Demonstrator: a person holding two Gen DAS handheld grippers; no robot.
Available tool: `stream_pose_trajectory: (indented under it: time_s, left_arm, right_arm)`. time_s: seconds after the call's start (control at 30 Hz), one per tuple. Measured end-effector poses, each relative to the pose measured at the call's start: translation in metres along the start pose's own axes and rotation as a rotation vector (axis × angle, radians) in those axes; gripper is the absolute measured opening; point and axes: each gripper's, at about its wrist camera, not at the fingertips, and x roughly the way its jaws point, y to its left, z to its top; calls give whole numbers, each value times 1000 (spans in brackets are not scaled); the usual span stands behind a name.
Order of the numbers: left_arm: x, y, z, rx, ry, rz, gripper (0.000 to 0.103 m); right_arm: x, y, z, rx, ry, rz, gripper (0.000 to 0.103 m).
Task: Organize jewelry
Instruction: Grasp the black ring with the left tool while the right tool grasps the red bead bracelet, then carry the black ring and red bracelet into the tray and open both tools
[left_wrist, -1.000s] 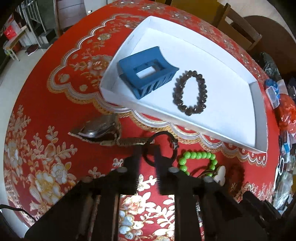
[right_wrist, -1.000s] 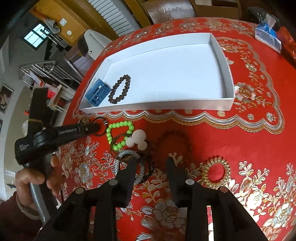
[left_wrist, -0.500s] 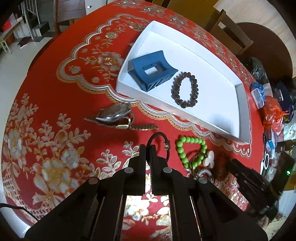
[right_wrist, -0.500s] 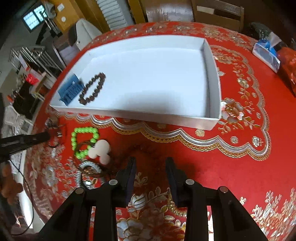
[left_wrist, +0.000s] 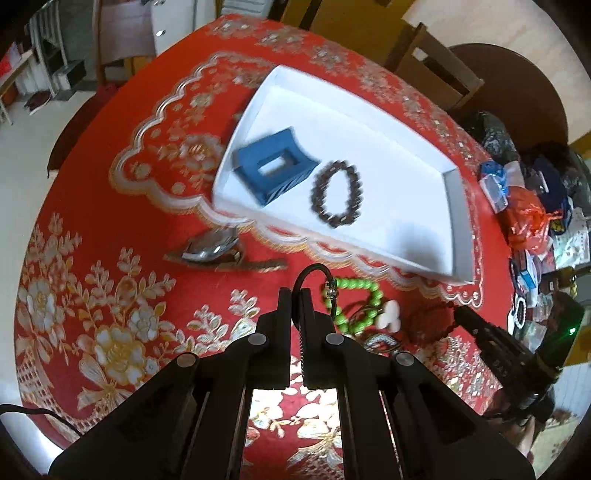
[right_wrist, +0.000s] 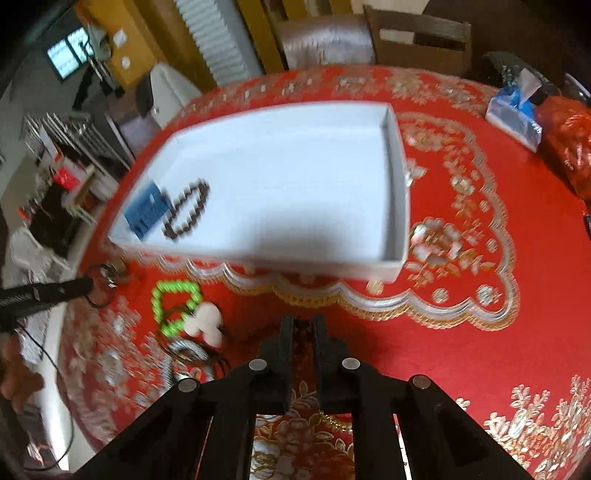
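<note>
My left gripper (left_wrist: 296, 295) is shut on a thin black cord bracelet (left_wrist: 316, 272) and holds it above the red cloth. A white tray (left_wrist: 452, 221) holds a blue hair claw (left_wrist: 275, 168) and a dark bead bracelet (left_wrist: 337, 194). A silver watch (left_wrist: 212, 248), a green bead bracelet (left_wrist: 356, 295) and a white charm (left_wrist: 389, 315) lie in front of the tray. My right gripper (right_wrist: 302, 325) is nearly shut on a dark red bead bracelet (right_wrist: 303, 332), mostly hidden between the fingers. The tray (right_wrist: 402, 192) shows in the right wrist view too.
A tissue pack (right_wrist: 515, 114) and a red bag (right_wrist: 569, 147) sit at the table's right side. Chairs (right_wrist: 417, 37) stand behind the table. More cords and rings (right_wrist: 188, 350) lie near the green beads (right_wrist: 173, 306).
My left gripper has lifted the black cord bracelet off the cloth. My right gripper has closed in on the dark red bracelet and the view has swung; both views are blurred by motion.
</note>
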Motion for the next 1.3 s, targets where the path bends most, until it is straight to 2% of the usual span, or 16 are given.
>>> stream_pose_trajectory:
  time_s: [0.23, 0.5, 0.63, 0.77, 0.83, 0.97, 1.1, 1.23, 1.3]
  left_arm:
    - [-3, -27, 22, 66, -20, -22, 2]
    - [11, -52, 64, 109, -36, -21, 2]
    - [28, -53, 91, 83, -22, -11, 2]
    - [45, -50, 114, 62, -18, 23, 2]
    - [57, -43, 125, 41, -8, 41, 2]
    - [78, -30, 139, -4, 13, 88, 2]
    - [102, -18, 150, -35, 46, 131, 2]
    - [113, -9, 156, -70, 61, 146, 2]
    - [116, -6, 157, -86, 63, 154, 2]
  right_arm:
    - [-28, 8, 27, -22, -71, 16, 8]
    - [-23, 34, 66, -70, -95, 95, 9]
    - [-4, 52, 83, -88, -71, 161, 9]
    - [31, 64, 96, -93, -7, 232, 9]
    - [50, 62, 101, -90, 22, 234, 9]
    - [90, 44, 111, -62, 83, 177, 9]
    - [114, 32, 113, -40, 123, 178, 9]
    - [117, 36, 113, -44, 134, 202, 8]
    - [115, 35, 114, -45, 133, 193, 12]
